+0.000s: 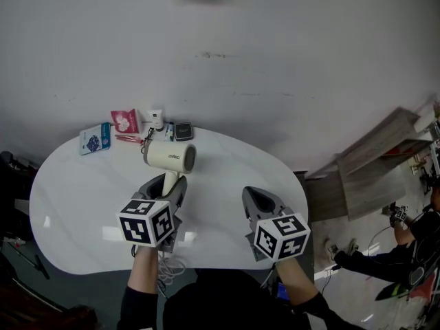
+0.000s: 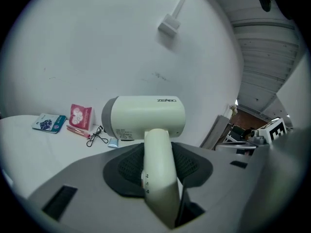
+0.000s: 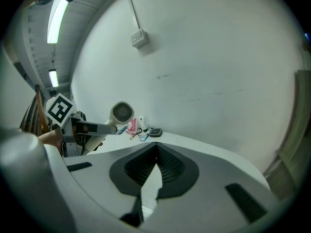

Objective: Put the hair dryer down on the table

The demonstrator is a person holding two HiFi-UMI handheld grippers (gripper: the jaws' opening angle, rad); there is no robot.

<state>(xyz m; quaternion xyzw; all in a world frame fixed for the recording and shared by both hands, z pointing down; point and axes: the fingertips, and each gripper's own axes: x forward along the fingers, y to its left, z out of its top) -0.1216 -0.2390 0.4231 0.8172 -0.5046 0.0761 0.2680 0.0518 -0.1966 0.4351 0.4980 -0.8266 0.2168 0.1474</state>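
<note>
The hair dryer (image 1: 170, 157) is cream with a grey rear cap. The left gripper (image 1: 168, 184) and right gripper (image 1: 260, 201) are grey with dark ribbed inner faces, and each is topped in white with black square markers. The counter (image 1: 82, 205) is glossy white. The pink-red packet (image 1: 125, 121) has white flowers, and the blue packet (image 1: 95, 138) has a pale print.

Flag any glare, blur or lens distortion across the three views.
Head view: soft, even light, with small glare patches on the glossy table near its front edge. Left gripper view: strong fisheye with black corners; the hair dryer is sharp. Right gripper view: the ceiling light is blown out, and the lens bows the wall.
</note>
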